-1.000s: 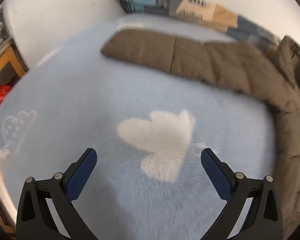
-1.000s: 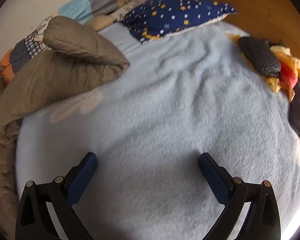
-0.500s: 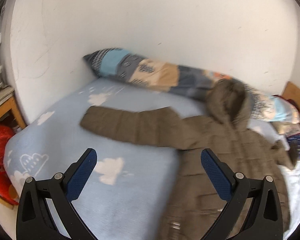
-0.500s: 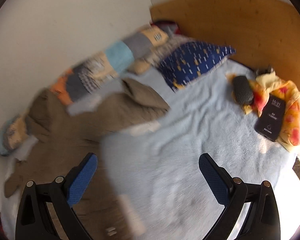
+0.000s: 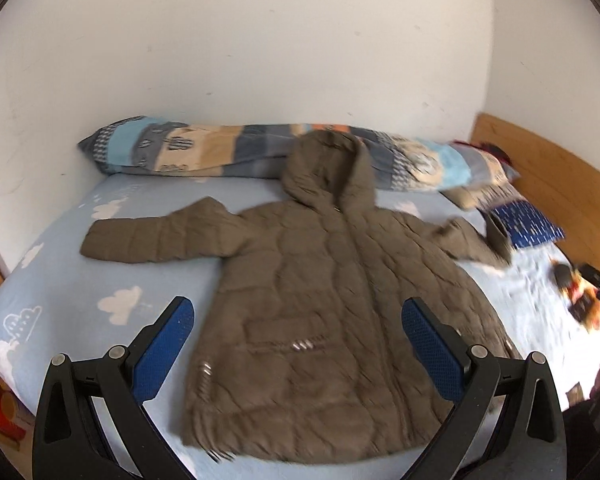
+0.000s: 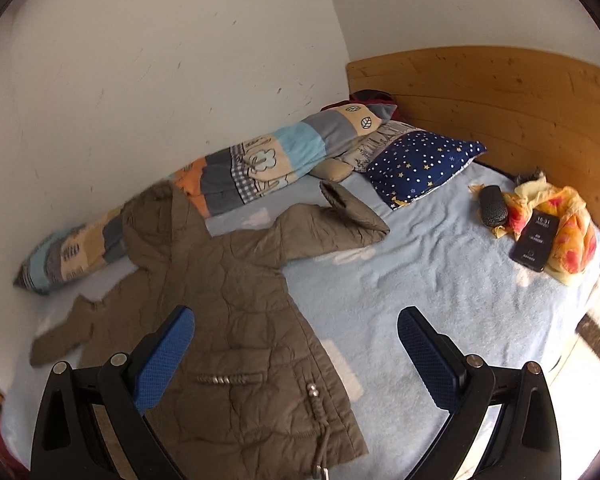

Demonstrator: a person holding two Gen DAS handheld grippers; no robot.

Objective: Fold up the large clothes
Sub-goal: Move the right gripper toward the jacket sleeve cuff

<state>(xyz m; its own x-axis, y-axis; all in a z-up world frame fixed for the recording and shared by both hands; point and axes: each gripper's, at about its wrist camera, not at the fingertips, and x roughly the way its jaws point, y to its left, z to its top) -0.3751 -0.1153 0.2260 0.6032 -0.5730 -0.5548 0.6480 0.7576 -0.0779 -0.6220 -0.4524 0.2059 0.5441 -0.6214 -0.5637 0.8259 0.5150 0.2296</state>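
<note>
Here, on a bed (image 5: 76, 280) with a pale blue cloud-print blanket against a white wall, the brown hooded coat (image 5: 324, 304) lies spread flat with sleeves out, bare blanket right of it toward a phone (image 6: 534, 242) showing unreadable digits, while left gripper (image 5: 296, 340) and right gripper (image 6: 294, 340) hover with fingers wide apart, empty.

Black frames, silver screws, blue textured pads (image 5: 168, 344) on the jaws

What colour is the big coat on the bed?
The coat is olive-brown, quilted; the left wrist view shows it best.
</note>
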